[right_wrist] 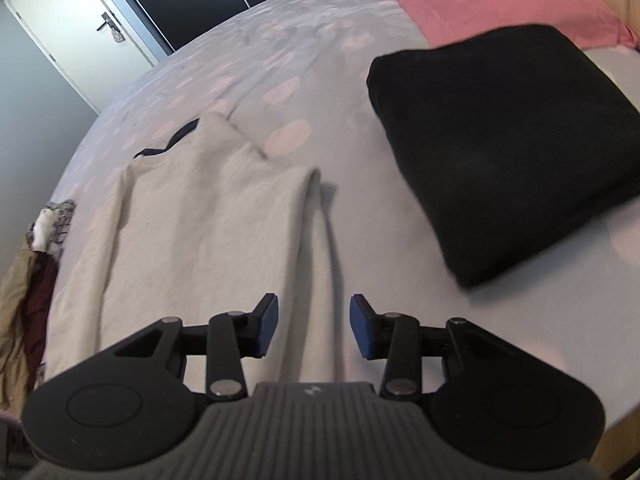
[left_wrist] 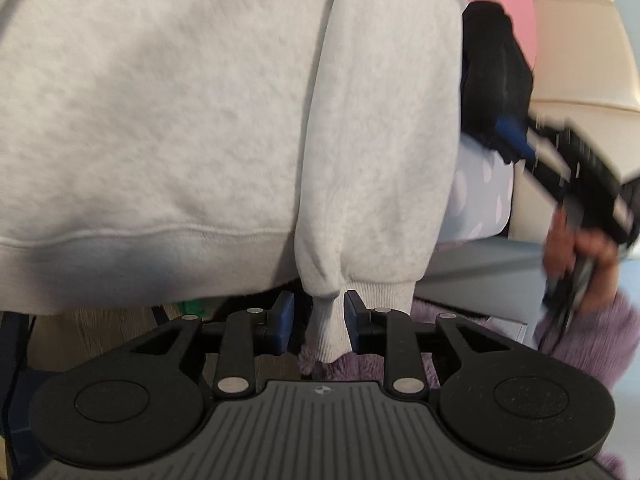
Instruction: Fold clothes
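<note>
grey sweatshirt on the bed, sleeve cuff between the left fingers

nearest the left wrist camera, the left gripper (left_wrist: 318, 322) has its blue pads either side of the ribbed sleeve cuff (left_wrist: 332, 320) of a light grey sweatshirt (left_wrist: 160, 120). the right pad touches the cuff; a narrow gap shows on the left, so whether the fingers are truly pinching the cloth cannot be told. the sleeve (left_wrist: 372, 152) hangs down over the sweatshirt's body, whose hem band (left_wrist: 140, 248) runs across just above the gripper. to the right, blurred, the right gripper (left_wrist: 560, 152) is held by a hand (left_wrist: 580, 256) in a fuzzy purple sleeve (left_wrist: 592, 336).

in the right wrist view, the right gripper's fingers are spread wide with nothing between them, hovering over the sweatshirt's near edge. the sweatshirt lies flat on the bed (right_wrist: 280, 60), covered by a pale sheet with pink dots, its dark-lined neck (right_wrist: 168, 142) pointing away. just right of it sits a folded black garment (right_wrist: 500, 148). at the left edge is a heap of other clothes (right_wrist: 28, 272). further back lie a pink pillow (right_wrist: 480, 0), then a white door (right_wrist: 72, 20).
</note>
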Available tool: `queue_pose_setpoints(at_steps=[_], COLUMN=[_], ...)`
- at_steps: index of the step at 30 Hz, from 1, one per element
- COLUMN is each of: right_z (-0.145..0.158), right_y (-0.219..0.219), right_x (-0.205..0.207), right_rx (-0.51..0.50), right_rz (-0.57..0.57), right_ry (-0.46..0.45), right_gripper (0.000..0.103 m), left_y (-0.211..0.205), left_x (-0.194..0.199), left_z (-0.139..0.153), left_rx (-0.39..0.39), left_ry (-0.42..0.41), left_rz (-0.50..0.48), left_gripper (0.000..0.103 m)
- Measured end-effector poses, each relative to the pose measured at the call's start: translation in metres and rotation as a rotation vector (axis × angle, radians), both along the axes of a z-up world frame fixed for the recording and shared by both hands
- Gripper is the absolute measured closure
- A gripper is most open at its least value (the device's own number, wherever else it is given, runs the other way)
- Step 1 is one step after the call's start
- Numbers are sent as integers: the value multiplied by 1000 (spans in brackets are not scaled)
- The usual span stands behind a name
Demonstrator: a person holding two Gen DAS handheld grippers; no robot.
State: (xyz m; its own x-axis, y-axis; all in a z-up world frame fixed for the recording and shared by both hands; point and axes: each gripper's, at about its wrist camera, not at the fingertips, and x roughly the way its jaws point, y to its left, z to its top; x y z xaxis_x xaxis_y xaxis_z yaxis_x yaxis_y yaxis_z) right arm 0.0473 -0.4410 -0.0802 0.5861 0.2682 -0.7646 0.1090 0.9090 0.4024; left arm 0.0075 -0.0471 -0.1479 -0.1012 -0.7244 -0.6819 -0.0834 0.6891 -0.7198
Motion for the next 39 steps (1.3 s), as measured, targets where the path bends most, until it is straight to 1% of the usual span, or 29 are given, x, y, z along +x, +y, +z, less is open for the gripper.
queue_pose_setpoints(at_steps=[2,6,8,12,14,18,19,21,22,23,24,25,27,30,33,35,36,37,39], right_z=[-1,-9,-21,-39,-44,-55,-58,-63,-66,-68,-64,-58,-43,-15,13,25,23,20,-4], right_y=[4,16,23,39,41,47,48,50,52,53,52,51,45,33,19,10,7,4,4], right_x=[-25,-73,-90,-110,-108,-106,-105,-104,-104,-103,-105,-107,-109,-116,-128,-135,-136,-137,-132], right_rx=[42,121,148,158,164,177,181,187,191,193,194,200,224,255,237,215,200,188,199], right_rz=[-5,-10,0,60,68,84,87,95,99,102,99,94,74,34,12,-10,-23,-37,-66], right_ry=[8,37,80,124,134,154,159,169,174,177,169,156,122,68,17,6,20,38,119], right_gripper=[59,59,60,59,59,60,62,74,84,89,91,92,95,95,96,96,96,96,96], left_y=[2,-1,-4,-9,-10,-20,-22,-28,-31,-33,-32,-33,-39,-49,-63,-74,-79,-82,-83], left_x=[-2,8,8,14,16,18,19,20,21,21,21,21,22,21,16,13,12,12,14], left_z=[3,8,9,5,5,2,-2,-11,-15,-18,-18,-15,-5,21,42,44,42,35,17], left_rx=[-5,-11,-22,-23,-29,-12,-2,7,11,10,-5,-23,-69,-159,-241,-247,-238,-198,-128], left_ry=[-18,-49,-54,-64,-65,-88,-90,-81,-77,-73,-71,-76,-95,-136,-166,-180,-186,-186,-174], left_rz=[9,13,11,18,26,22,26,40,48,54,58,61,63,58,25,-21,-39,-47,-50], left_gripper=[79,79,79,79,79,79,79,79,87,96,96,99,101,102,102,102,102,102,102])
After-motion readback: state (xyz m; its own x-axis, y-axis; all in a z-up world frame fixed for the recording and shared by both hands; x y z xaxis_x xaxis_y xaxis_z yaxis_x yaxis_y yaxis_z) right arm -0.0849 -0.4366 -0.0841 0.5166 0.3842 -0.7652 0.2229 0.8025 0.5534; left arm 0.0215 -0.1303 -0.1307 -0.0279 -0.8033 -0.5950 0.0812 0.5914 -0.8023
